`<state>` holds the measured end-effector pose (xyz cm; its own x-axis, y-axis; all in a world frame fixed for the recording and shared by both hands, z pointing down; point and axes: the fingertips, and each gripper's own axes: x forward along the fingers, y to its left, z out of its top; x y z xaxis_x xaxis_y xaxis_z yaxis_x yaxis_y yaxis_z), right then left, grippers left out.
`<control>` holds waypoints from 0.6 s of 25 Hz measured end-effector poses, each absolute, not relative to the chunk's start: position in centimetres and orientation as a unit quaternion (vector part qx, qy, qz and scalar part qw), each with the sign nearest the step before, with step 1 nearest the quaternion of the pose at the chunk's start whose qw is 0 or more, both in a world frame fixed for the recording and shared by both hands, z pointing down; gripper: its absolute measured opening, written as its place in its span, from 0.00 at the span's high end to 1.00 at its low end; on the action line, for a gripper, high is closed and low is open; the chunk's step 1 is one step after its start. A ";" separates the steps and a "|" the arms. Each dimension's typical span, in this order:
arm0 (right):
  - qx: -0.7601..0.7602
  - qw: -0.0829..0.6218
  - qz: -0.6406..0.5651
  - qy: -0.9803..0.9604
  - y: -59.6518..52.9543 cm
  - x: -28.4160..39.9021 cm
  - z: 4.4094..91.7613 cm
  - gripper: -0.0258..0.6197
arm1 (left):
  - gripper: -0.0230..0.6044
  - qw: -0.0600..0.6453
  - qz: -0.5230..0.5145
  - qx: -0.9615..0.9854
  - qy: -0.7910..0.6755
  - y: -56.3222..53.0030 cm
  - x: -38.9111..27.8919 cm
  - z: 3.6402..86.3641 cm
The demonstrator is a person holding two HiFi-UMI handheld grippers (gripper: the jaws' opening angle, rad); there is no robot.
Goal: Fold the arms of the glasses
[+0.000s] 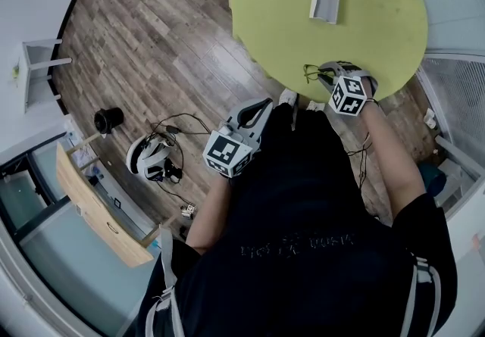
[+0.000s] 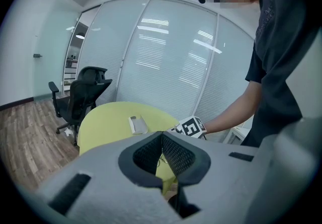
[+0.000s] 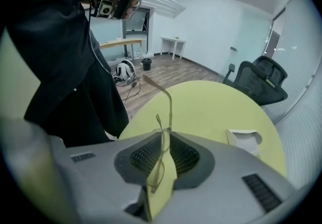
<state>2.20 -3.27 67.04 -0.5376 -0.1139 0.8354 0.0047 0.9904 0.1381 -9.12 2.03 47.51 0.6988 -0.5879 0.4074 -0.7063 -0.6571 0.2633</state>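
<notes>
Thin olive-framed glasses [image 3: 160, 160] are pinched edge-on between the jaws of my right gripper [image 3: 166, 133], which is shut on them. One arm [image 3: 168, 98] sticks out past the jaw tips, unfolded. In the head view the glasses [image 1: 311, 71] hang over the near edge of the round yellow-green table [image 1: 379, 25], held by the right gripper [image 1: 331, 70]. My left gripper [image 1: 263, 105] is off the table, over the floor in front of the person's body. Its jaws [image 2: 162, 135] are shut, tips touching, with nothing between them.
A white open glasses case [image 1: 324, 0] lies on the table's far half. A black office chair [image 2: 80, 94] stands beyond the table by the glass wall. On the wood floor lie a headset [image 1: 151, 157] with cables and a black bin [image 1: 108, 120].
</notes>
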 end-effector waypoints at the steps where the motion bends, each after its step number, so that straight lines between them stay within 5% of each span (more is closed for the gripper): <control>1: 0.023 0.486 -0.058 -0.872 -3.0 2.4 67.5 0.91 | 0.93 0.205 0.144 0.898 -0.362 1.9 -9.1 47.5; 15: 0.029 0.501 -0.022 -0.864 -3.6 2.0 70.2 0.91 | 0.93 0.216 0.149 0.891 -0.370 1.4 -9.4 48.0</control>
